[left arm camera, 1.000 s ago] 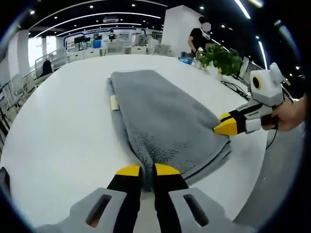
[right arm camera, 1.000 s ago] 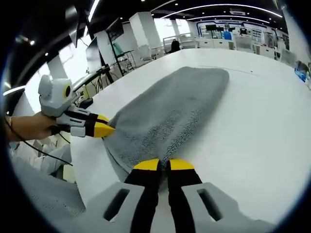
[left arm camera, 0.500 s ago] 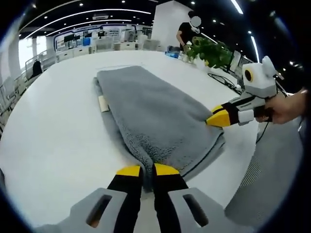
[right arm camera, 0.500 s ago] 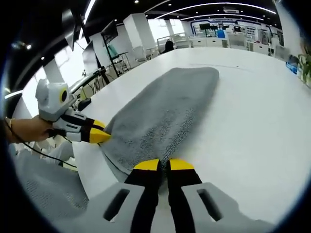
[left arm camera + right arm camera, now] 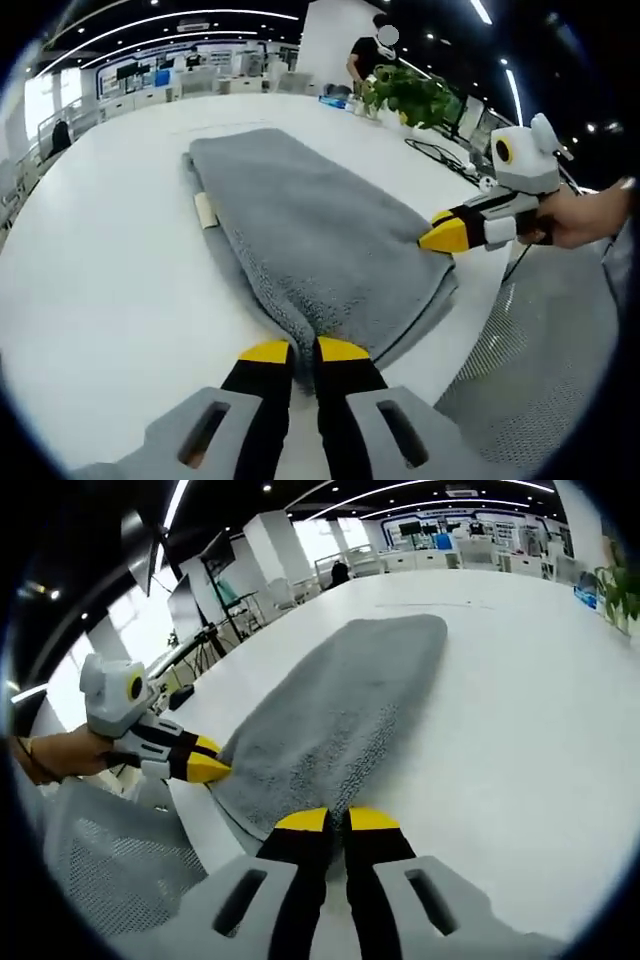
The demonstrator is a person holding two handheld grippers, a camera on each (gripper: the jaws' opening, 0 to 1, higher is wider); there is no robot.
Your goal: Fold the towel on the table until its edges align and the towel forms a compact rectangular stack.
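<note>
While the grey towel [image 5: 300,230] lies folded lengthwise across mid-frame on the white bench [image 5: 90,290], the left tool [image 5: 293,352] is clamped on its near corner at lower centre. At right of frame, the right tool [image 5: 440,236] is clamped on the other near corner.

The towel [image 5: 300,240] is plain mid-grey with a looped, nubby pile; a pale cream label [image 5: 205,210] shows at its edge at about 10 o'clock in the left gripper view. The worktop [image 5: 90,260] is glossy white. The left hand-held gripper [image 5: 293,352] has yellow tips, black jaws and a light grey body. The right hand-held gripper [image 5: 337,821] carries the same yellow, black and grey scheme. A chair back [image 5: 120,865] in grey mesh with a fine dotted weave sits at 8 o'clock in the right gripper view. A green leafy plant [image 5: 405,92] stands at 1 o'clock in the left gripper view.
</note>
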